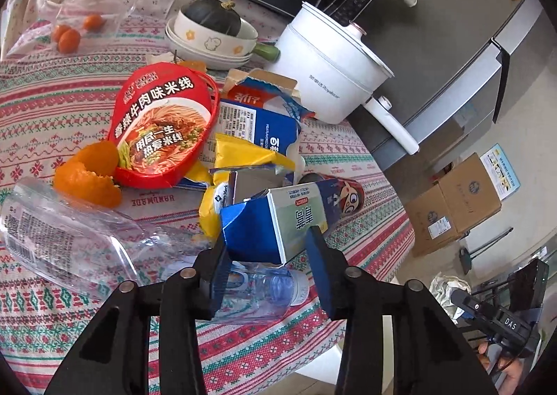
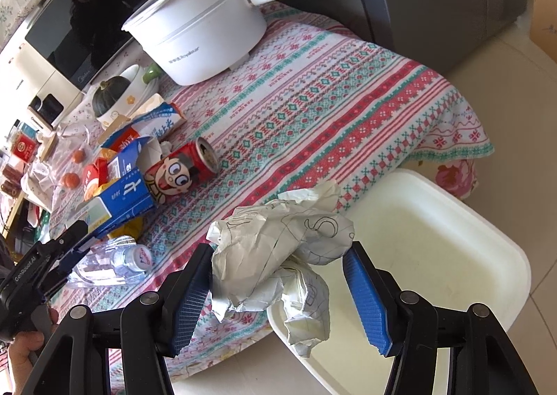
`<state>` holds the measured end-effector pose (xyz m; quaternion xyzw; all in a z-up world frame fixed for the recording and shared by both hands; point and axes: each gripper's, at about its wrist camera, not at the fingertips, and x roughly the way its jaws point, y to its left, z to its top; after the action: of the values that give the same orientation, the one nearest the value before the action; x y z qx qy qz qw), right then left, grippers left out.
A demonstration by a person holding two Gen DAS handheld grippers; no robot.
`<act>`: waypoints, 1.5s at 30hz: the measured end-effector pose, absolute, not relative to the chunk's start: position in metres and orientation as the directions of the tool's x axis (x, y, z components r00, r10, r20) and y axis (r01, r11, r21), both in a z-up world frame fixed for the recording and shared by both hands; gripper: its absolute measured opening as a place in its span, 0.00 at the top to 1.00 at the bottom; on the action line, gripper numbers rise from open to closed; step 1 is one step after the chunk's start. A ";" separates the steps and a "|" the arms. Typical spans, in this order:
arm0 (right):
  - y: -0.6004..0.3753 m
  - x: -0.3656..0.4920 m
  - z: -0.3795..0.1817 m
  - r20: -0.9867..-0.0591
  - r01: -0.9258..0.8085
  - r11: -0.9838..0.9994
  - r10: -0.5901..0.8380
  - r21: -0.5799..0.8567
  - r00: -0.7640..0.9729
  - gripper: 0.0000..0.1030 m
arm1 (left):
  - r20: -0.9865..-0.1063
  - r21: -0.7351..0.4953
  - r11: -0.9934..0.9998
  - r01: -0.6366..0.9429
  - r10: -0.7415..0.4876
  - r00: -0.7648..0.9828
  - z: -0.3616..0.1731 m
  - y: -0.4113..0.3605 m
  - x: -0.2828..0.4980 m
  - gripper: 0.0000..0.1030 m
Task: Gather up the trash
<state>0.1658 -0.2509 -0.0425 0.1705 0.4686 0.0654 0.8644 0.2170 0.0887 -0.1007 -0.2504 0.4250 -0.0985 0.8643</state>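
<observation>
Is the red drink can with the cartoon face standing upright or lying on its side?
Lying on its side: the red cartoon-face can rests lengthwise on the patterned tablecloth, its top facing sideways.

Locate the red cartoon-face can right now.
The red can lies on its side on the patterned tablecloth, open end toward the white pot, touching the blue carton; the left wrist view shows only its face behind that carton.

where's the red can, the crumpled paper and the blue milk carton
red can (image 2: 189, 167), right wrist view, on its cartoon-printed side
crumpled paper (image 2: 275, 248), right wrist view, on the middle of the wad between the right gripper's fingers
blue milk carton (image 1: 278, 221), left wrist view, on its pale printed face
</observation>
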 end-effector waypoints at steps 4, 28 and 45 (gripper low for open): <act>-0.252 0.166 -0.041 -0.785 0.048 0.932 0.272 0.358 0.557 0.35 | -0.632 -0.531 0.847 0.014 -0.407 0.660 -0.085 0.082 0.213 0.76; -0.269 0.160 -0.032 -0.770 0.060 0.920 0.287 0.387 0.570 0.35 | -0.872 0.239 0.846 0.477 -0.029 0.489 -0.059 -0.025 0.237 0.20; -0.294 0.172 -0.032 -0.767 0.076 0.905 0.307 0.418 0.563 0.35 | -0.929 0.367 0.680 0.634 0.294 0.223 -0.134 -0.056 0.292 0.29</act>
<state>0.1717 -0.2942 -0.0320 0.2069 0.4623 0.0673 0.8596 0.2921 -0.0564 -0.1337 0.3799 0.6107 -0.1243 0.6835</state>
